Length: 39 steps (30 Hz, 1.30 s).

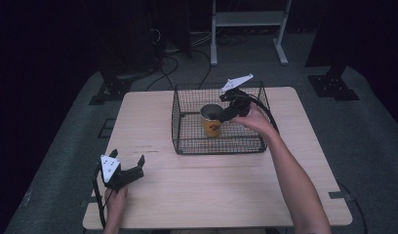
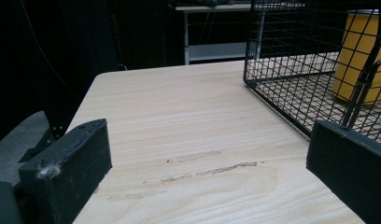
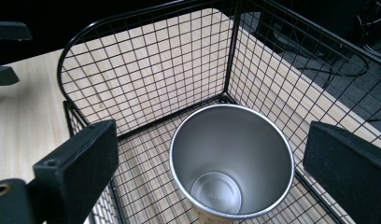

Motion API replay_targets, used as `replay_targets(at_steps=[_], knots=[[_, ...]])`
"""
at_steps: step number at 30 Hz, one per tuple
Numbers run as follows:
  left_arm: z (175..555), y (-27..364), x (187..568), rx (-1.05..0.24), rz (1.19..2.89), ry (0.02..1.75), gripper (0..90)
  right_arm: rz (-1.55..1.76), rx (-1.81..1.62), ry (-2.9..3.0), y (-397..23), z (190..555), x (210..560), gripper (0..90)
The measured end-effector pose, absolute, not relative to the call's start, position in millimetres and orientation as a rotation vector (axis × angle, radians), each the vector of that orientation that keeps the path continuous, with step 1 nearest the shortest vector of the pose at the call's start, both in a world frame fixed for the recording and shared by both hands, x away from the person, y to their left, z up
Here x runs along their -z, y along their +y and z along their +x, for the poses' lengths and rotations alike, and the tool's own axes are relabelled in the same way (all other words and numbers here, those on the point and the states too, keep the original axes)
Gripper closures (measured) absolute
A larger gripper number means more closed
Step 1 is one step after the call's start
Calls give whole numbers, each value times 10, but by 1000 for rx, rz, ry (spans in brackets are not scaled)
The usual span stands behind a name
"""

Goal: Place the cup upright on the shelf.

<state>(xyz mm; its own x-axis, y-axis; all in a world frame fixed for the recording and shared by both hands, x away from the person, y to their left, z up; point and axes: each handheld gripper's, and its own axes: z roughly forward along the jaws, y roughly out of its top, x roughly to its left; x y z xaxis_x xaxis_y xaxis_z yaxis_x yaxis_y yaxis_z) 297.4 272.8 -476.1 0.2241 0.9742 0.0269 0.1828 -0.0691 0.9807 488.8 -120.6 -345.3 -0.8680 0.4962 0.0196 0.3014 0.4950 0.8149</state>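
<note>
Dark walls and a grey floor lay all around the pale wooden worktop (image 1: 211,190). Nearest the person, the left tool (image 1: 127,171) rested low on the front left part of the worktop, well apart from everything else. Its jaws stood wide with nothing between them, and it pointed across bare wood toward the wire basket (image 2: 291,70).

Farther back, near the middle of the worktop, sat that black wire basket (image 1: 187,141). Inside it stood a yellow cup (image 1: 211,126) with a shiny silver inside (image 3: 233,158). The cup sat upright on the basket floor, near the basket's middle. Its long axis ran straight up and down, and its open mouth pointed up at the ceiling.

The right tool (image 1: 221,113) hung just over the cup's rim, reaching in from the right side. Its jaws were wide apart, one on each side of the cup's mouth (image 3: 230,116) as that tool's own camera showed it, and they gripped nothing.

It looked like the step in hand was either reaching in to grab the cup or letting go after setting it down; the pictures could not settle which. If it was a grab, the next move would call for lowering the right tool so one jaw went inside the rim or both went around the wall, then squeezing gently and lifting straight up, clear of the wire sides.
</note>
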Motion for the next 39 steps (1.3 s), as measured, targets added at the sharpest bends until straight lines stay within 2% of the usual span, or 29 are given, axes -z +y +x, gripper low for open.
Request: replay_targets(at_steps=[14, 39], knots=[[2976, 2726, 4761, -981, 1484, 1151, 0, 657, -1362, 2513, -1338, 4689, 3325, 28], [2976, 2720, 4760, -983, 1491, 1151, 0, 703, -1361, 2524, -1610, 4464, 3388, 57]])
